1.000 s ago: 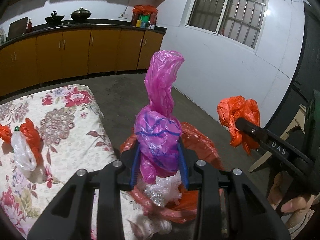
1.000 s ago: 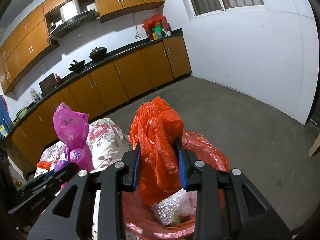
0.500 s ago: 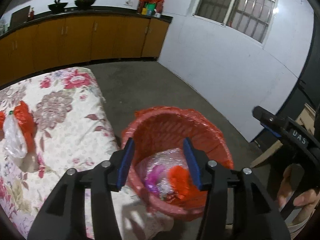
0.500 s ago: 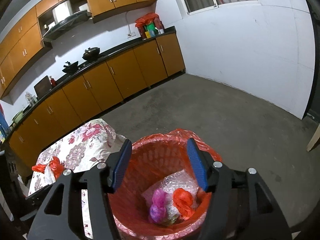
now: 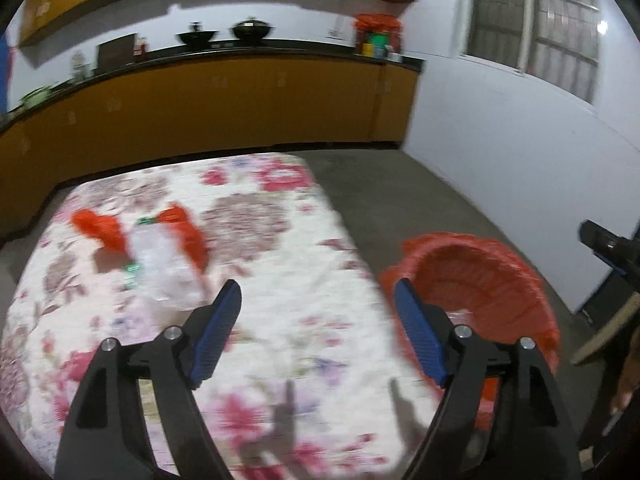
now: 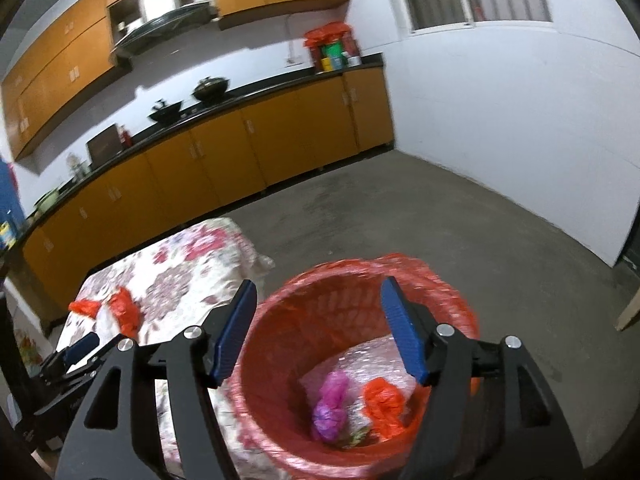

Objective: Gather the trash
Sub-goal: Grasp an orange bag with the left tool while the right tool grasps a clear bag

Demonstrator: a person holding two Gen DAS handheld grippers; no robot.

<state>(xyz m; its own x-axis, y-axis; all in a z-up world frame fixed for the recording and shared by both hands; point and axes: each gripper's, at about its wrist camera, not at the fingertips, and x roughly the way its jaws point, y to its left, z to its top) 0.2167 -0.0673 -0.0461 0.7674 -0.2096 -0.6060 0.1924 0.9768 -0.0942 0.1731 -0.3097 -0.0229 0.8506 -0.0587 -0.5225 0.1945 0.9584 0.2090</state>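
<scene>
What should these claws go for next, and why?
Probably the left gripper should reach forward for the clear bag with orange scraps lying on the floral table. Both grippers are open, and the bin already holds the pink and orange bags.

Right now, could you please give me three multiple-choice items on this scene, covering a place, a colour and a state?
1. Where is the pink bag?
A. in the red bin
B. on the floral cloth
C. on the counter

2. What colour are the pads of the right gripper?
A. green
B. blue
C. yellow

3. How is the left gripper?
A. shut on a bag
B. open and empty
C. out of view

Answers:
1 A, it lies inside the red bin beside an orange bag.
2 B, both pads show blue.
3 B, jaws apart above the floral cloth.
</scene>
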